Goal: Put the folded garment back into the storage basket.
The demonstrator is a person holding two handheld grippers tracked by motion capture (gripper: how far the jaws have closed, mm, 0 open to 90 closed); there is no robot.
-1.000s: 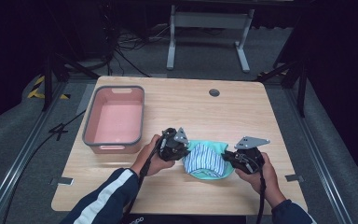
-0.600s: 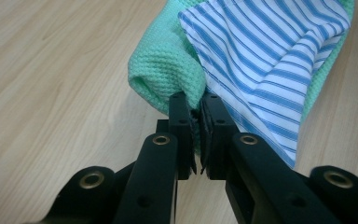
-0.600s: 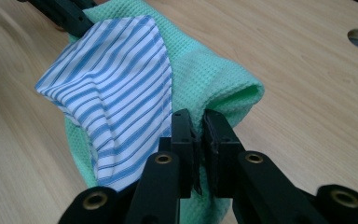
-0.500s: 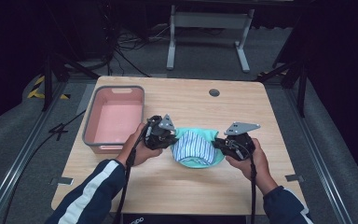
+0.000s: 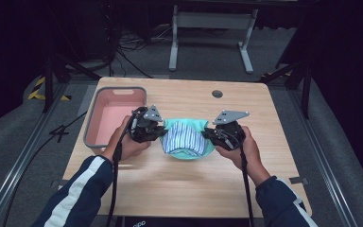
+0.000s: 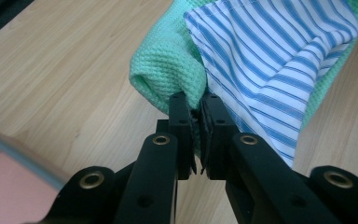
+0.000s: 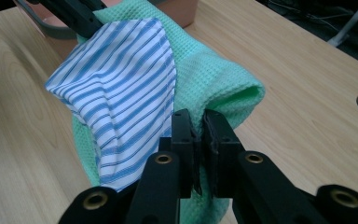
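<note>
Level, both tongs (image 5: 159, 131) clamping cloth (image 5: 184, 139)

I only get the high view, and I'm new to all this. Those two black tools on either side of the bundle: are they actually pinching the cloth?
Observer: Yes. The left gripper view shows the left gripper with its jaws shut on the green cloth.
Operator: And the other one?
Observer: Same. In the right gripper view the right gripper is clamped on a folded edge of the green cloth.
Operator: What's the green stuff like up close?
Observer: It has a waffle-like weave, and the striped cloth is smooth, white with blue stripes.
Operator: Is the striped one pinched too?
Observer: Its edge lies right at the jaws in both gripper views, but I cannot tell if it is caught.
</note>
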